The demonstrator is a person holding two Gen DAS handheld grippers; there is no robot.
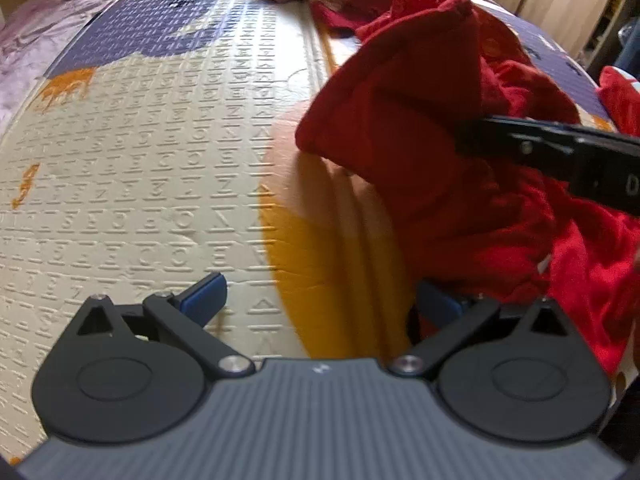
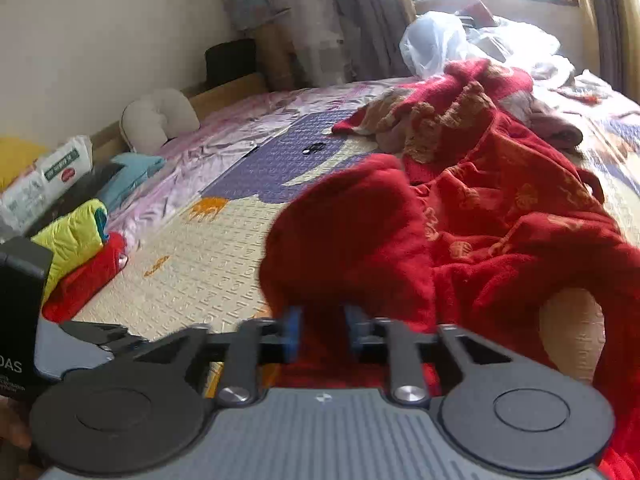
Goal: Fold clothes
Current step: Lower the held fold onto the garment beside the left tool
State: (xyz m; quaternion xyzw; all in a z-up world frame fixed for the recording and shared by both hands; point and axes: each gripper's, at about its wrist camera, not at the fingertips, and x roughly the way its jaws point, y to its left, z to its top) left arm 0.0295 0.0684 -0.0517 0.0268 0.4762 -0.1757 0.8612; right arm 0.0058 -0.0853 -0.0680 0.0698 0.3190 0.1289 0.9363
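The right gripper [image 2: 320, 334] had its jaws part closed, with a fold of the plain red garment [image 2: 348, 240] lying between its two blue pads [image 2: 293, 334]; whether the pads pressed the cloth could not be told. The garment rose in a hump just ahead of the jaws, above the embossed cream play mat [image 2: 208, 264] spread on the bed.

The left gripper [image 1: 320, 294] had its jaws wide open, holding nothing. One blue pad [image 1: 206, 294] hung over bare mat and the other sat at the edge of the red cloth [image 1: 432, 168]. In the left wrist view the right gripper's black finger [image 1: 552, 148] reached in from the right edge and into that lifted fold.

Two red pieces could be counted near the jaws: the plain garment and, just behind and beside it, a red blanket with gold pattern [image 2: 512, 208], rumpled and crowding the right side of the mat. A brownish cloth [image 2: 560, 128] lay on the blanket's far side.

Along the left edge of the bed lay a small stack: one yellow-green garment [image 2: 76, 236] on top of one red piece [image 2: 86, 280], a light blue piece [image 2: 132, 172] beyond them, a white packet [image 2: 48, 176] and a pale cushion [image 2: 158, 118]. A white plastic bag [image 2: 436, 42] lay under the window.
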